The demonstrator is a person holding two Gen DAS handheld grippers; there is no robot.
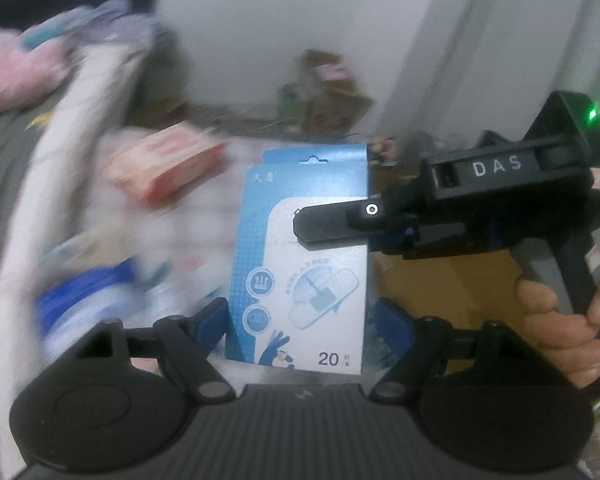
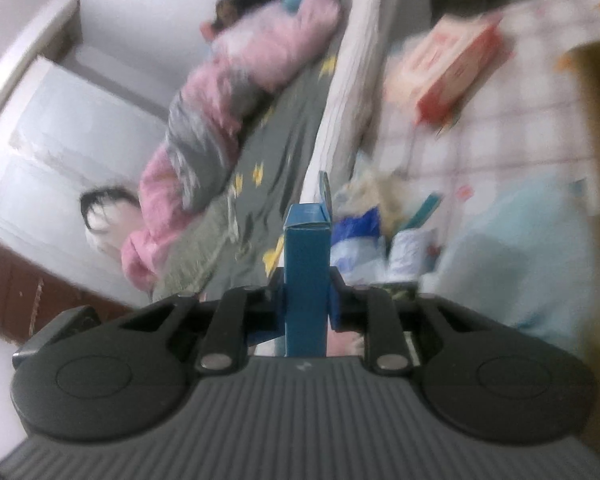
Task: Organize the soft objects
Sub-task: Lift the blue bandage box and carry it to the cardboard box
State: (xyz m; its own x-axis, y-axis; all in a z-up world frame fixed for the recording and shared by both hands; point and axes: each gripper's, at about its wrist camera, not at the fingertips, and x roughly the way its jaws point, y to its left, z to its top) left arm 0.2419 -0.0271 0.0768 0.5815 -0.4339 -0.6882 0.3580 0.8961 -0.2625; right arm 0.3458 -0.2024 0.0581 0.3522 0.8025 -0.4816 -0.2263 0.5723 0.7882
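My right tool (image 2: 307,304) is clamped on the narrow sides of the blue box (image 2: 306,276), frame centre, so its face shows to the left view. Left tool (image 1: 300,320) is wide open, straddling it, gripping nothing. Red carton (image 2: 456,76) upper right on the checked cloth (image 2: 500,140).

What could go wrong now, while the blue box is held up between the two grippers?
1. The right gripper pinches the blue box only across its narrow sides, so it may twist or slip out.
2. The left gripper is open around the box's lower end; closing off-centre could crush the thin card.
3. Both views are blurred by motion, and a red box and bags lie close below, so a fast swing may knock them.
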